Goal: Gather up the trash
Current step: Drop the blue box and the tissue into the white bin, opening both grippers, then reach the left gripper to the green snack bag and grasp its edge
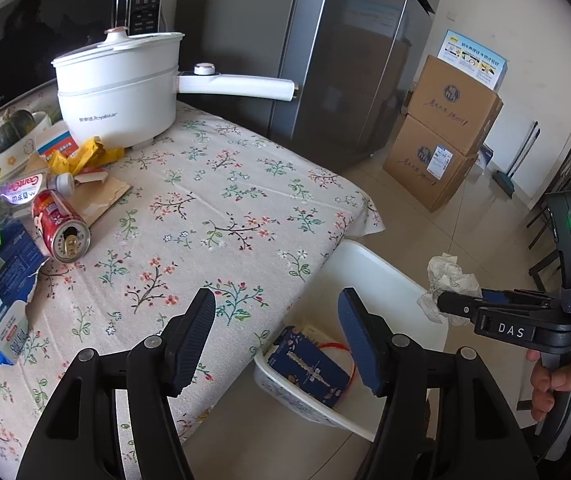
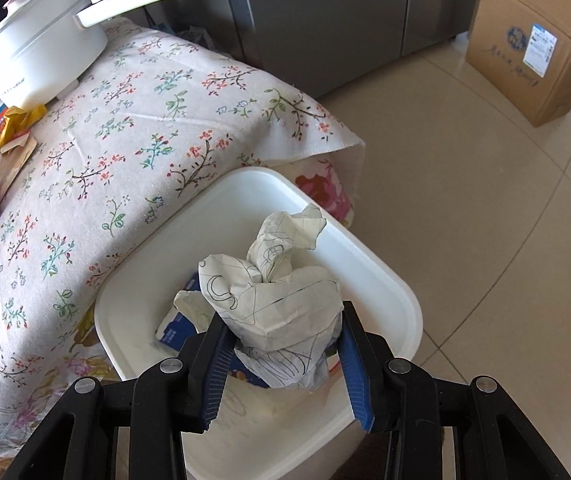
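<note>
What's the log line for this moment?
right gripper: shut on crumpled paper | above white bin | left gripper: open, empty | red can: on table

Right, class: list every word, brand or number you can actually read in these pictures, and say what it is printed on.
"Royalstar": white electric pot, after small unreadable characters.
"DAS": right gripper, on its body.
"Gente", upside down, uncertain: plastic bottle.
Too small or blurred: red can, blue carton, cardboard boxes, microwave panel.
</note>
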{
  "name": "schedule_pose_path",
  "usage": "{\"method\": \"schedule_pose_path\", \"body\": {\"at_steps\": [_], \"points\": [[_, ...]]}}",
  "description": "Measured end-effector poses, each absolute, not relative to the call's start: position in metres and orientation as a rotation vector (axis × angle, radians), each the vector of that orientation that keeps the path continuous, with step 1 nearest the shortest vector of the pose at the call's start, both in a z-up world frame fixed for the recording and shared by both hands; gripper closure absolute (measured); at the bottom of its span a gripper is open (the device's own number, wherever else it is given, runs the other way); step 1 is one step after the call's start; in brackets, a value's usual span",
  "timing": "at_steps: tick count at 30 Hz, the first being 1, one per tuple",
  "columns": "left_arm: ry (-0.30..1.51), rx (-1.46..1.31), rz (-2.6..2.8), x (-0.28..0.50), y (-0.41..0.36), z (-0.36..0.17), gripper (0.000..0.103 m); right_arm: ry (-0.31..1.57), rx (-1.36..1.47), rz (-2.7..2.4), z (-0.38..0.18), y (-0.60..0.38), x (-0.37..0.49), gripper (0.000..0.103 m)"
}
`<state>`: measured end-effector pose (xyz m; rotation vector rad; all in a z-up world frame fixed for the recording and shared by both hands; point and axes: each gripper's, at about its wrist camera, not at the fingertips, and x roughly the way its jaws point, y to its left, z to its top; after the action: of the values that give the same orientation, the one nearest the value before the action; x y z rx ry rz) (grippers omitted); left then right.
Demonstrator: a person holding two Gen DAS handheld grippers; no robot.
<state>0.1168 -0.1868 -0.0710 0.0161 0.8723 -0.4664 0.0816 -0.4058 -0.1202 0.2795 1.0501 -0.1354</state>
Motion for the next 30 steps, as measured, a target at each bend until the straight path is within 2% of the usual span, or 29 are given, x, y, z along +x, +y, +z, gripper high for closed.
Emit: {"method": "schedule_pose_path", "body": {"at_steps": [4,7,8,11,19,30], "points": [[0.874,0.025,-0.448,0.116,-0.180,-0.070,0.034,1.046,0.283,-0.137,-0.120,-0.404,0.081,0.057],[0.871,0.028,-0.437,0.115,-0.175,-0.069,0.031,1.033,0.306,-0.140,-0.118,-0.404,0.080,0.047],[0.871,0.027,-0.433,0.115,-0.173,-0.068,0.031,1.034,0.312,-0.141,-0.118,-0.404,0.080,0.041],[0.875,0.021,-0.422,0.115,-0.168,-0.067,0.030,1.034,0.298,-0.145,-0.117,-0.402,0.081,0.037],[0.874,0.031,-0.391,0.116,-0.155,-0.064,0.029,1.026,0.275,-0.146,-0.113,-0.395,0.081,0.030],[0.884,0.021,-0.300,0.123,-0.106,-0.060,0.029,0.996,0.223,-0.113,-0.098,-0.370,0.092,0.026]]}}
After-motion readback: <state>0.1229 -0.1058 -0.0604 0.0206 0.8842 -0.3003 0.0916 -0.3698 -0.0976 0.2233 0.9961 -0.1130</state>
